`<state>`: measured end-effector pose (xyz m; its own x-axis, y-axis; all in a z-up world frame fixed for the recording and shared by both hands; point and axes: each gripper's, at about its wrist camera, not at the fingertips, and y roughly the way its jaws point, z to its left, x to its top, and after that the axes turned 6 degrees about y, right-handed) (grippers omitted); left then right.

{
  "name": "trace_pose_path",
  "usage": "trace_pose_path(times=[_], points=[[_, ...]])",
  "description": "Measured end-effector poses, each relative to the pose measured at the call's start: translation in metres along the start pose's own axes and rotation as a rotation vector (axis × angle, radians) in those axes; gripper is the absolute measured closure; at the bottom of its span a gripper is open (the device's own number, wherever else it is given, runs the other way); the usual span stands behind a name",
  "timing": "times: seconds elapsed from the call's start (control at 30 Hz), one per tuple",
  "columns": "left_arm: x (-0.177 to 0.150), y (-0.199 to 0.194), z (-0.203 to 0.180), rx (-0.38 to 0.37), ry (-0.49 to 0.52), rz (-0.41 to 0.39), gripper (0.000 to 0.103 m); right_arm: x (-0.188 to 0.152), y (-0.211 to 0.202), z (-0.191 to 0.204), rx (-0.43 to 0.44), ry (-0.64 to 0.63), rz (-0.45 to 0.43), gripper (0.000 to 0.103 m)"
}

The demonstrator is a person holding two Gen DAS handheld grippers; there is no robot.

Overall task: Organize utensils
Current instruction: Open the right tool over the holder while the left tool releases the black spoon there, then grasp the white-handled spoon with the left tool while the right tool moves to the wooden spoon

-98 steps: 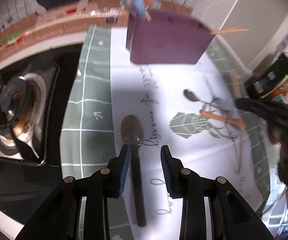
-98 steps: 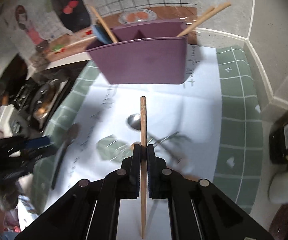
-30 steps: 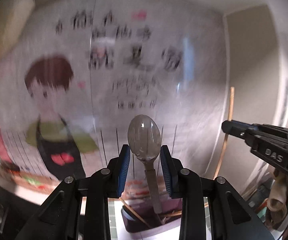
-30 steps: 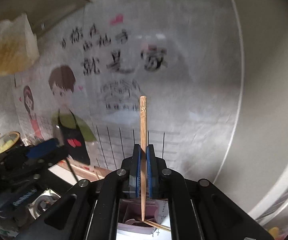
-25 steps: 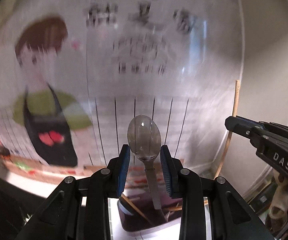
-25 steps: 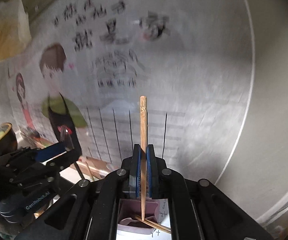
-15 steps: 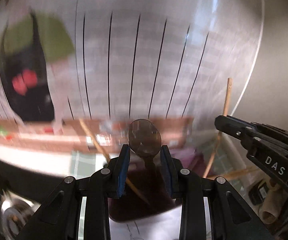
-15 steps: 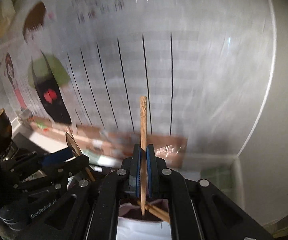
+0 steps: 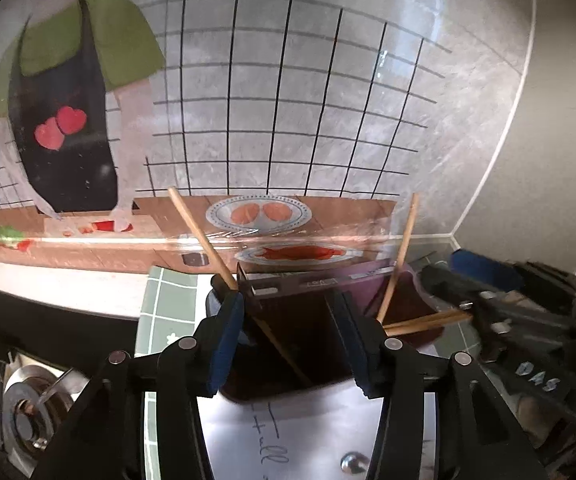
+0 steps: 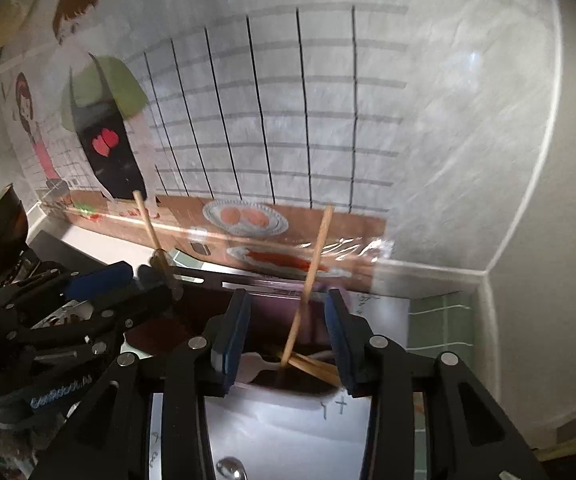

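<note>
The purple utensil holder (image 9: 311, 344) stands just beyond my left gripper (image 9: 288, 336). Its jaws are opening, and nothing sits between the blue pads (image 9: 228, 340); the metal spoon is out of sight in the dark compartment. A wooden stick (image 9: 196, 228) leans out of the holder's left side. My right gripper (image 10: 286, 336) hangs over the holder's right compartment (image 10: 288, 376), jaws opening. The wooden chopstick (image 10: 313, 268) stands tilted between its pads, touching neither, its foot among other chopsticks (image 10: 311, 366). Each gripper shows in the other's view: the left gripper (image 10: 144, 280) and the right gripper (image 9: 447, 280).
The holder stands on white paper (image 9: 307, 420) over a green grid mat (image 9: 168, 308). A small metal spoon (image 9: 353, 462) lies on the paper near me. A stove burner (image 9: 28, 412) is at lower left. A poster-covered wall (image 9: 288, 120) and a room corner (image 10: 487, 272) close the back and right.
Both grippers came down from in front of the wall to just above the holder. Their jaws have parted: the spoon left the left pads and the chopstick left the right pads.
</note>
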<state>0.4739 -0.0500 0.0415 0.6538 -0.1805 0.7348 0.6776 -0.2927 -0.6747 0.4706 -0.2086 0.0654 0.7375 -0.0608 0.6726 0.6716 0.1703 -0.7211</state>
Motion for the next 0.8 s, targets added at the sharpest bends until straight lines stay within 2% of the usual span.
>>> trace_pose_path(times=[0.07,0.17,0.27,0.4,0.53,0.6,0.67,0.8], points=[[0.000,-0.014,-0.002,0.008,-0.002,-0.009,0.053,-0.005,-0.023,-0.001,-0.010,-0.015,-0.039,0.046],[-0.006,-0.037,-0.004,0.011,-0.007,-0.022,0.050,-0.017,-0.048,-0.003,-0.023,-0.052,-0.059,0.037],[-0.018,-0.059,-0.008,0.018,-0.012,-0.026,0.044,-0.041,-0.059,-0.006,-0.024,-0.104,0.010,0.025],[-0.044,-0.078,-0.014,0.012,-0.004,0.010,0.038,-0.083,-0.048,-0.015,-0.002,-0.134,0.178,0.024],[-0.081,-0.081,-0.021,-0.001,0.017,0.084,0.037,-0.134,-0.032,-0.018,-0.020,-0.172,0.309,0.025],[-0.098,-0.078,-0.025,-0.015,0.024,0.124,0.037,-0.152,-0.030,-0.019,-0.017,-0.181,0.341,0.029],[-0.115,-0.074,-0.030,-0.047,0.036,0.167,0.037,-0.169,-0.031,-0.020,0.005,-0.177,0.370,0.039],[-0.138,-0.064,-0.039,-0.076,0.053,0.237,0.037,-0.186,-0.028,-0.020,0.007,-0.176,0.408,0.040]])
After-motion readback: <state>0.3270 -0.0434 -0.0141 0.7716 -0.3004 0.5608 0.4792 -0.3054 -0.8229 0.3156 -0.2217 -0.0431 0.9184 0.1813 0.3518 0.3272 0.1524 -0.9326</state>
